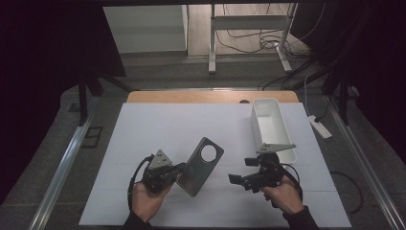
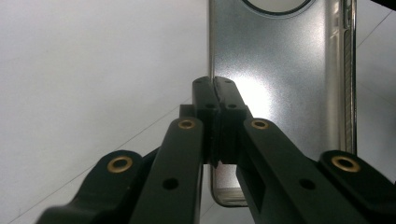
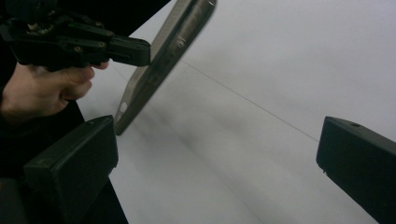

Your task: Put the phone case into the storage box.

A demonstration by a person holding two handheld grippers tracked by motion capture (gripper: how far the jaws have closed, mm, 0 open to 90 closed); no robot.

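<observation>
While held off the sheet: case tilted, its lower corner near the white sheet.
Left gripper: jaws pinched tight on the case's side edge.
Right gripper: jaws spread wide, nothing between them, pointed toward the case, apart from it.
Tray: at the sheet's far right.
</observation>
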